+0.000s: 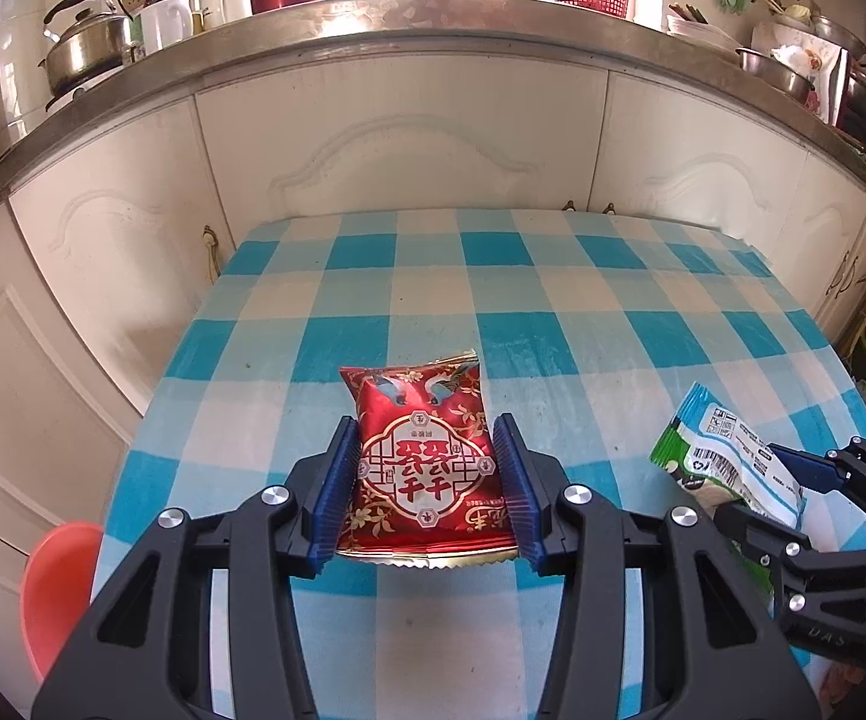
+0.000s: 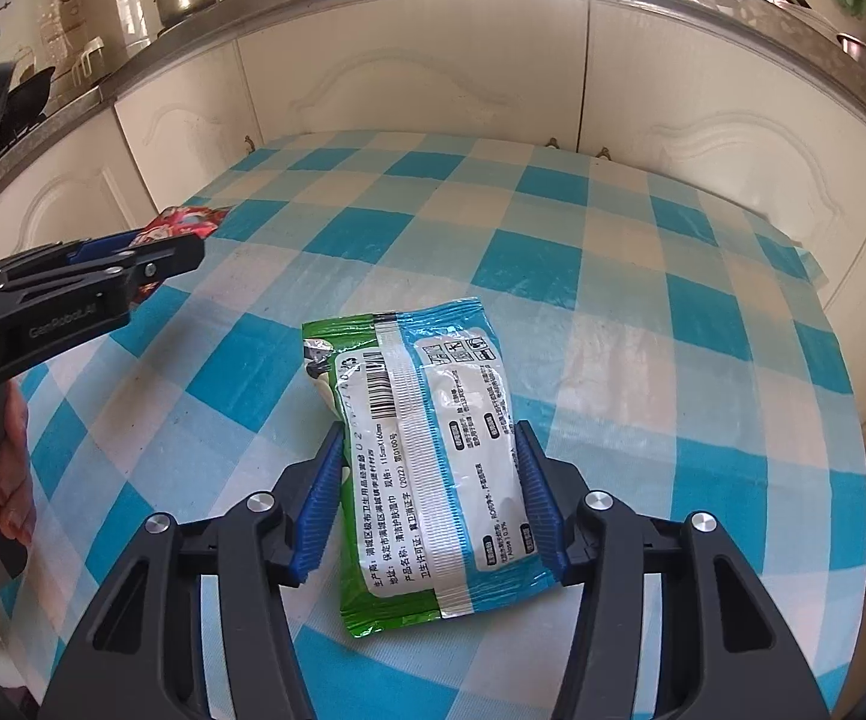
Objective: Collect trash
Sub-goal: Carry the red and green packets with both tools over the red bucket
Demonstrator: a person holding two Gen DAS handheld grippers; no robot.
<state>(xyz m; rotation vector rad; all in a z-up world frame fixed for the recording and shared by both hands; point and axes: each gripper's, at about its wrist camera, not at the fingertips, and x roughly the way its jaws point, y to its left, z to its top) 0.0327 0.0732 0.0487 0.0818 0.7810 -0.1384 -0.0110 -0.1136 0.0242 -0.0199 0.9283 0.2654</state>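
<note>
My left gripper [image 1: 426, 486] clamps the red snack packet [image 1: 423, 459] between its pads; my right gripper [image 2: 429, 498] pinches the green wipes pack [image 2: 426, 468] likewise — both just above the checked tablecloth [image 2: 613, 276]. I'd lift level, squeezing firmly — slick film slips.

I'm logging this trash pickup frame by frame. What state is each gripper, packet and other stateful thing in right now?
left gripper: shut on the red snack packet.
red snack packet: sealed-looking, puffy, held between the pads.
right gripper: shut on the wet-wipes packet.
wet-wipes packet: back side facing up, gripped by its sides.
checked tablecloth: spread flat, stained.
cabinet doors: closed.
</note>
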